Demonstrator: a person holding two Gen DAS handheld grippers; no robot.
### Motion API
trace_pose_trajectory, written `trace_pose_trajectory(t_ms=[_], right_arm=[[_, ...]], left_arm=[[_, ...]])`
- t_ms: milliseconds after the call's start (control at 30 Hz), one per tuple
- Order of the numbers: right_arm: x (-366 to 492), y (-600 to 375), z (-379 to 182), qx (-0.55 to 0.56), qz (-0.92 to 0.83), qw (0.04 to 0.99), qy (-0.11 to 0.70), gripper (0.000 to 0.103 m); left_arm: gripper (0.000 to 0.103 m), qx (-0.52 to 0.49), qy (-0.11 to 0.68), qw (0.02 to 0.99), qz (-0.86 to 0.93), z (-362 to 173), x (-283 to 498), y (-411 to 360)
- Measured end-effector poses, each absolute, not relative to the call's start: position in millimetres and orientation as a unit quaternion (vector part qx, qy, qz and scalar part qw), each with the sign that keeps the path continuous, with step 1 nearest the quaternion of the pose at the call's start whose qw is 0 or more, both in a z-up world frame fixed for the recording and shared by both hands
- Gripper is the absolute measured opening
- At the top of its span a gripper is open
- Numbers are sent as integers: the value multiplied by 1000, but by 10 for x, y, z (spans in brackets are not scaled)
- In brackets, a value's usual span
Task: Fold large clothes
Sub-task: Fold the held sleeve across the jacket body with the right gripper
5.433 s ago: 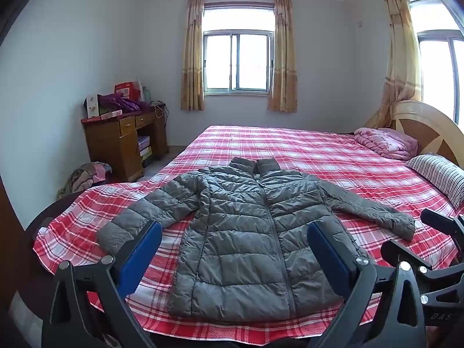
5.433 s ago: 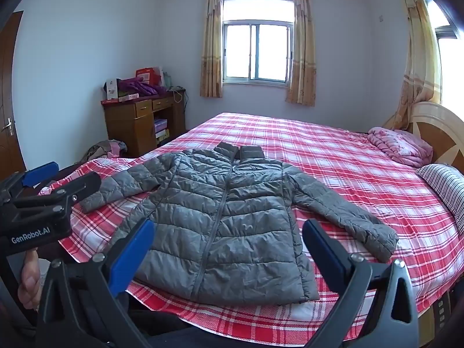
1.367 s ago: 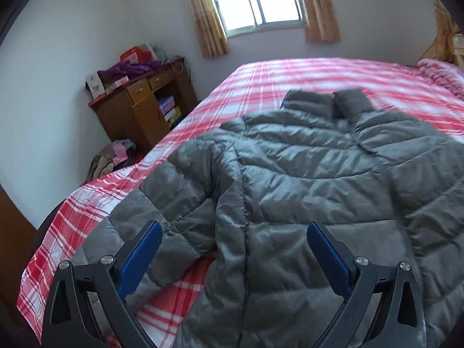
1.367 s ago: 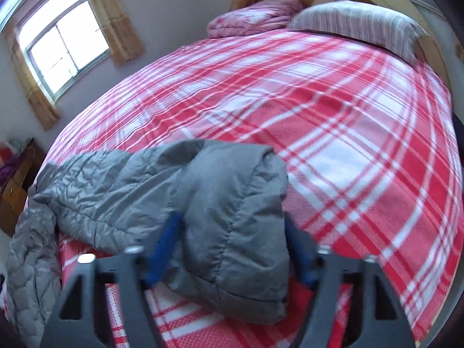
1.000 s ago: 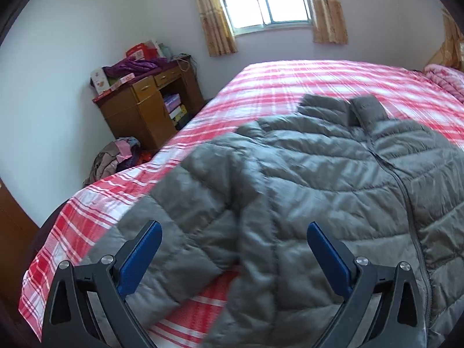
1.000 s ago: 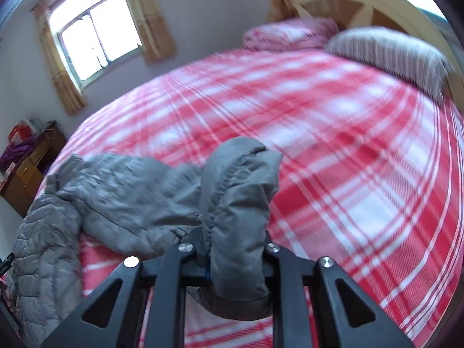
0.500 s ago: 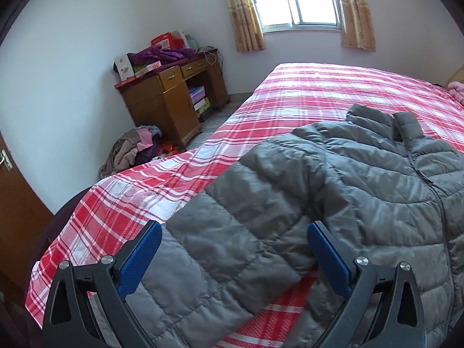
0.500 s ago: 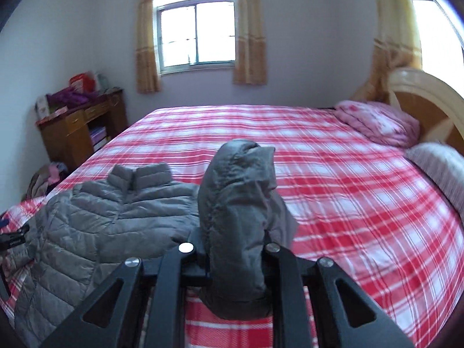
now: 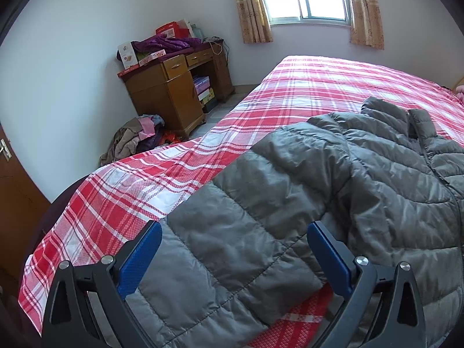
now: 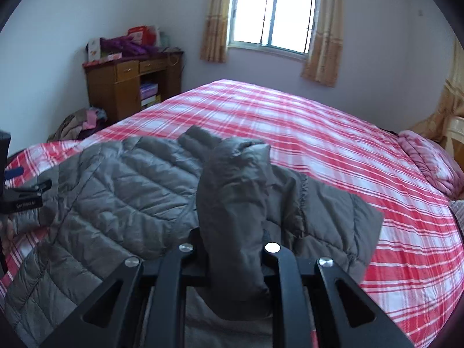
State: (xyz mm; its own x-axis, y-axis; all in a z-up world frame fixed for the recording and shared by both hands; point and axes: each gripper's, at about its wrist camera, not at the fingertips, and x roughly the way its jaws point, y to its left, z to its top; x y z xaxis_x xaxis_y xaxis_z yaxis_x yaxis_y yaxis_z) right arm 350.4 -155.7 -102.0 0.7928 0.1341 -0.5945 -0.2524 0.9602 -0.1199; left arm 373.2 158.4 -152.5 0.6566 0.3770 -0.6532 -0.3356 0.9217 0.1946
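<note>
bed [image 10: 333,133]: red plaid cover, runs ahead of and under both tongs
jacket [image 9: 377,185]: grey puffer, lies flat on the bed, collar at the far end; body ahead-right of the left tongs, ahead-left of the right tongs
left sleeve [image 9: 232,246]: lies flat on the plaid, runs between the left tongs' fingers toward the camera
right sleeve [image 10: 235,203]: bunched, stands up from the right tongs' jaws, cuff end raised over the jacket's chest side
left tongs [image 9: 235,258]: jaws spread wide, blue pads on either side of the left sleeve, holding nothing; contact with the fabric can't be told
right tongs [image 10: 232,253]: jaws clamped tight on the right sleeve
desk [image 9: 174,90]: far left of the tongs, clutter on top
clothes pile [image 9: 136,139]: on the floor by the desk
risk 1: slick puffy sleeve may slip out of the right tongs mid-fold, thick wad in a narrow pinch
risk 2: carrying the sleeve across may drag the whole jacket, light shell on smooth cover, so body skews
risk 3: left tongs closing too shallow may skim only the top layer, or snag the plaid cover with it
</note>
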Motion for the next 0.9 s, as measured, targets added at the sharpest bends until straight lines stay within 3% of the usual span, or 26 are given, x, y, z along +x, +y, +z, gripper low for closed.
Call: trace_pose_trajectory(t_ms=[200,300,400,733,900], right_arm=[[3630,-1227,-1368,-105,122,932,325,19],[3670,-1099,-1508,-100,136,924,343,27],[3592,-1041,-1506,-81,174,918,348,76],[2874,-1020,-1093,-66,245,923,290,78],[2883,-1640,-1074,-64,124,950,280,73]], left_arm=[[100,31,372,906,198,-1610,3754,1553],[100,32,375,905,197,-1618,3726,1546],[100,34,371,906,202,-1568,3679,1578],[100,33,343,916,206,-1196,3474,1490],[100,19,337,930,147,-1052,3529,1041]])
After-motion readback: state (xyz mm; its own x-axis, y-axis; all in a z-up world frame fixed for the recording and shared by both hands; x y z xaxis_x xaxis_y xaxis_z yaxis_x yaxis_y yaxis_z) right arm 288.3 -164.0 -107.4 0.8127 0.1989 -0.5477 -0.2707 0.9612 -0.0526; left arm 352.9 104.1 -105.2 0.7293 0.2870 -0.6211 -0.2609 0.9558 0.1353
